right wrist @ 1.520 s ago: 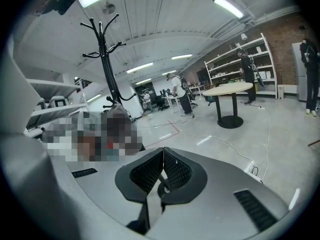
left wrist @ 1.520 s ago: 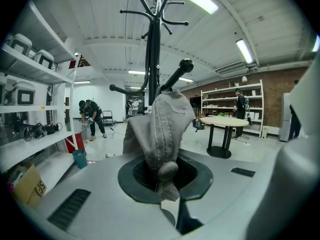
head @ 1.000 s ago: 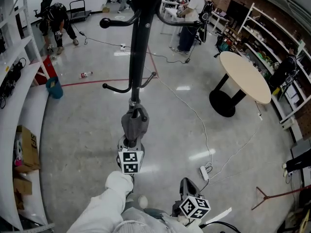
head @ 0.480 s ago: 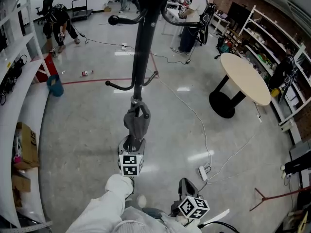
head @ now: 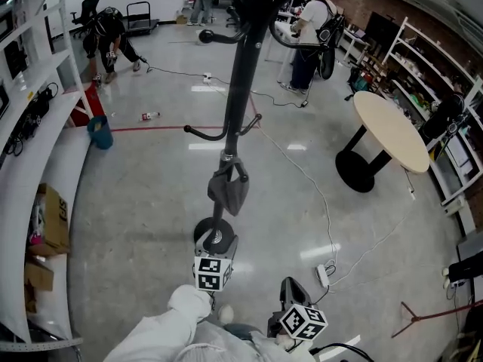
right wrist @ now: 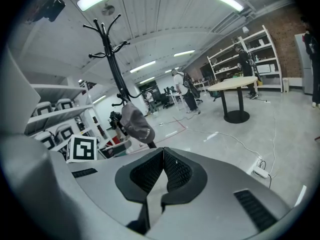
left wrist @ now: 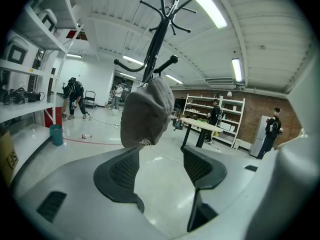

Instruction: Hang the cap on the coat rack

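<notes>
Pulling left tongs [head: 216, 240] back toward 6 o'clock, gaping, empty; leaving cap [head: 229, 189] hanging on coat rack [head: 243, 74]; keeping right tongs [right wrist: 162, 171] closed, empty; seeming done.

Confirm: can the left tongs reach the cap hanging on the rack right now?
Probably yes. The left tongs stand open, pointing straight at the cap, which hangs just ahead on the coat rack, and nothing shows between them.

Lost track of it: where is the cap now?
Centre of the head view: the cap hangs on the coat rack's low hook, just beyond the open left gripper.
</notes>
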Motion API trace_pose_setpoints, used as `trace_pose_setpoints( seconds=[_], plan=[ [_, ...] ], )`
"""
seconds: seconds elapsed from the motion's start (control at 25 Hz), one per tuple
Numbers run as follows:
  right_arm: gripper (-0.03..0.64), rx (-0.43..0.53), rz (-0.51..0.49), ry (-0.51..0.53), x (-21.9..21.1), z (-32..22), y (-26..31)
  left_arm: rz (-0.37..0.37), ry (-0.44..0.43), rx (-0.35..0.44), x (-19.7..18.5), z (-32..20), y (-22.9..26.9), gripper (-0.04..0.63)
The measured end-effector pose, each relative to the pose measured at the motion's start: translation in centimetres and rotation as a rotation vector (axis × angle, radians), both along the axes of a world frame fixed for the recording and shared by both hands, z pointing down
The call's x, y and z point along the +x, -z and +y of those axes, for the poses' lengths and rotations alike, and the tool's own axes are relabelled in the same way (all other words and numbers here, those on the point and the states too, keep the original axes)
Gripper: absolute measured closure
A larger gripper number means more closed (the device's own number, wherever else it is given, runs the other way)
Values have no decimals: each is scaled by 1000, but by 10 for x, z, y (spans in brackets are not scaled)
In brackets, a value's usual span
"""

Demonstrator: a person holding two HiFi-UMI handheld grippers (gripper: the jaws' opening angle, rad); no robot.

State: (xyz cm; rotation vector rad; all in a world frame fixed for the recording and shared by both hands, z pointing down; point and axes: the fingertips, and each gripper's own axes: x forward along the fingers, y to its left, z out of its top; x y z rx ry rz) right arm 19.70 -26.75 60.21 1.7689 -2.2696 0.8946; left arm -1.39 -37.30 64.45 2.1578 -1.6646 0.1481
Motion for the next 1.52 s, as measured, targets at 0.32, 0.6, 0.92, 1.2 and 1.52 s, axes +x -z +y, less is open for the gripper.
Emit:
trace_pose_setpoints(
  seconds=[0.32, 0.6, 0.92, 1.2, 1.52],
  plan=[
    [606, 8, -34, 119, -56, -2, -4, 41, -52, 66, -13, 56, 47, 341],
    [606, 41, -66, 267, -134, 11, 4, 45, 20, 160, -55, 114, 102, 493],
    [606, 258, 23, 506, -199, 40, 47, 22, 123, 128, -85, 155, 111, 592],
    [606, 267, 28, 523, -184, 43, 53, -11, 112, 97, -55, 158, 104, 592],
    [606, 279, 53, 472, -151, 44, 55, -70, 63, 110, -22, 150, 106, 592]
  ],
)
